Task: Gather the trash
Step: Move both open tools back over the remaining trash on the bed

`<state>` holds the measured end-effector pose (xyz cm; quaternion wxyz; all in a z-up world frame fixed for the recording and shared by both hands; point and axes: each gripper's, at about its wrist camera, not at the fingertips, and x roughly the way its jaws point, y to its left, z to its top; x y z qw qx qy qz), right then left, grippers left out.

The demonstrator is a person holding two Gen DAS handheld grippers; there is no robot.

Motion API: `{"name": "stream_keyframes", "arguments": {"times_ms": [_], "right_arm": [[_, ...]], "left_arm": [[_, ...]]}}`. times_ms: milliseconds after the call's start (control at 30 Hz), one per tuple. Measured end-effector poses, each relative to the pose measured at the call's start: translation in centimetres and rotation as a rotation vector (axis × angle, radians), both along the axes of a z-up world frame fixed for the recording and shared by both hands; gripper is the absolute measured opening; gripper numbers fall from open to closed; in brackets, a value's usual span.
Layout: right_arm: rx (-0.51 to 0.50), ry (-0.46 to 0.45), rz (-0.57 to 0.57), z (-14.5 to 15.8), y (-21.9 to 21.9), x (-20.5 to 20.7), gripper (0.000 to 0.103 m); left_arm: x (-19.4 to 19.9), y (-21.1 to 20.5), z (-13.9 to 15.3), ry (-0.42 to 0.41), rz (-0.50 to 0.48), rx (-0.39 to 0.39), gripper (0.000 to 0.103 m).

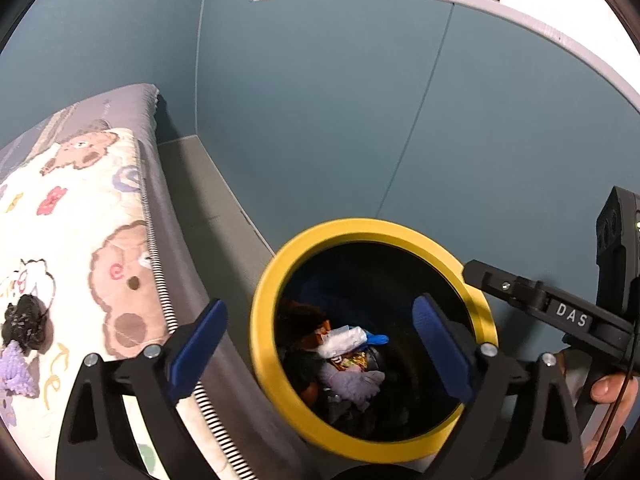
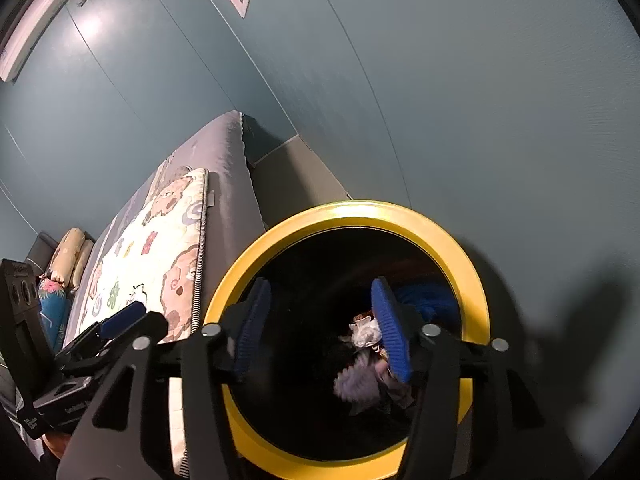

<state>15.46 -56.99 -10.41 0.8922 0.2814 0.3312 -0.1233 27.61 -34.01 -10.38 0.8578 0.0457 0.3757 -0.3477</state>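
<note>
A round bin with a yellow rim (image 1: pixel 420 236) stands on the floor beside the bed; it also shows in the right wrist view (image 2: pixel 360 210). Inside lie several pieces of trash: a white wrapper (image 1: pixel 344 339), a lilac fluffy piece (image 1: pixel 360 384) and a colourful packet. My left gripper (image 1: pixel 320 344) is open and empty above the bin's left rim. My right gripper (image 2: pixel 322 330) is open and empty over the bin's mouth, above the lilac piece (image 2: pixel 358 386). On the bed lie a black crumpled lump (image 1: pixel 24 322) and a lilac knitted piece (image 1: pixel 16 372).
The bed (image 1: pixel 80 240) with a cartoon-print quilt fills the left. A blue-grey wall (image 1: pixel 360 100) stands close behind the bin. A strip of grey floor (image 1: pixel 208 208) runs between bed and wall. Pillows (image 2: pixel 72 256) lie at the bed's far end.
</note>
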Motion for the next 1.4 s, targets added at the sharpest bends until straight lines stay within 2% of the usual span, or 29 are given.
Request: {"name": "stream_keyframes", "arguments": {"times_ms": [67, 167, 367, 833, 1100, 1400], "right_arm": [[-0.006, -0.009, 0.005, 0.5, 0.3, -0.1, 0.060], [-0.009, -0.027, 0.020, 1.5, 1.1, -0.2, 0.065], [-0.028, -0.063, 0.074, 3.8, 4.0, 0.5, 0.068], [-0.101, -0.111, 0.281, 8.3, 14.3, 5.0, 0.071], [-0.138, -0.097, 0.415, 9.3, 20.9, 8.2, 0.072], [-0.159, -0.048, 0.541, 7.9, 27.4, 11.9, 0.072]], "left_arm": [[0.0, 1.1, 0.4, -0.018, 0.021, -0.009, 0.095], [0.0, 3.2, 1.1, -0.038, 0.053, -0.017, 0.095], [-0.1, 8.2, 2.6, -0.092, 0.140, -0.018, 0.095], [0.4, 20.2, 4.3, -0.135, 0.360, -0.009, 0.095], [2.5, 27.3, 4.0, -0.130, 0.496, 0.006, 0.095], [4.9, 33.8, 1.6, -0.093, 0.617, 0.042, 0.095]]}}
